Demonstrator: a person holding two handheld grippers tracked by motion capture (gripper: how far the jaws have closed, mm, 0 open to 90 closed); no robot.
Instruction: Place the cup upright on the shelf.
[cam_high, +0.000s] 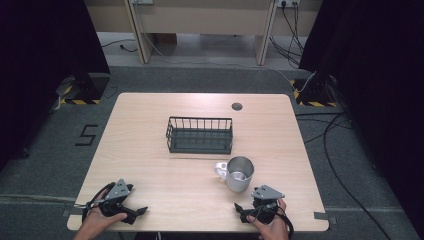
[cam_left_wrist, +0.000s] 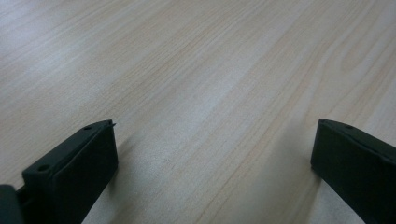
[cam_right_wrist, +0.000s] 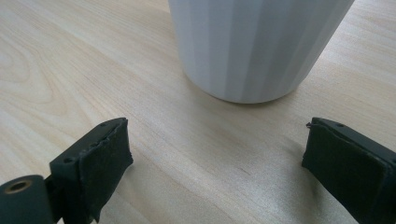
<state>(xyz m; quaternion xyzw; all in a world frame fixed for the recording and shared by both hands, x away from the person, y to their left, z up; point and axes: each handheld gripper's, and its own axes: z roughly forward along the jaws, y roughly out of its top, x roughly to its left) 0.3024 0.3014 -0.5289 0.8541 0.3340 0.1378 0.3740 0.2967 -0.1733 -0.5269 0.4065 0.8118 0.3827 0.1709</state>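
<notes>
Both tools rest wide apart on the desk (cam_high: 150, 150); right tool (cam_high: 243, 208) just short of the mug (cam_high: 239, 173), probably grabbing next.

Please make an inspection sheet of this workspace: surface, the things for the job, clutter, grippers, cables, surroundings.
Surface: light wooden table, bare grain, with a round grommet near the far edge.
Job's things: dark wire basket at mid-table, nothing seen inside; metal mug upright in front of it, handle toward the person's left.
Clutter: nothing seen.
Grippers: left gripper open over bare wood at the near left; right gripper open, pointing at the mug's base, not touching.
Cables: one trails from each gripper; black floor cables lie right of the table.
Surroundings: grey carpet, black curtains on both sides, a "5" mark on the floor.
</notes>
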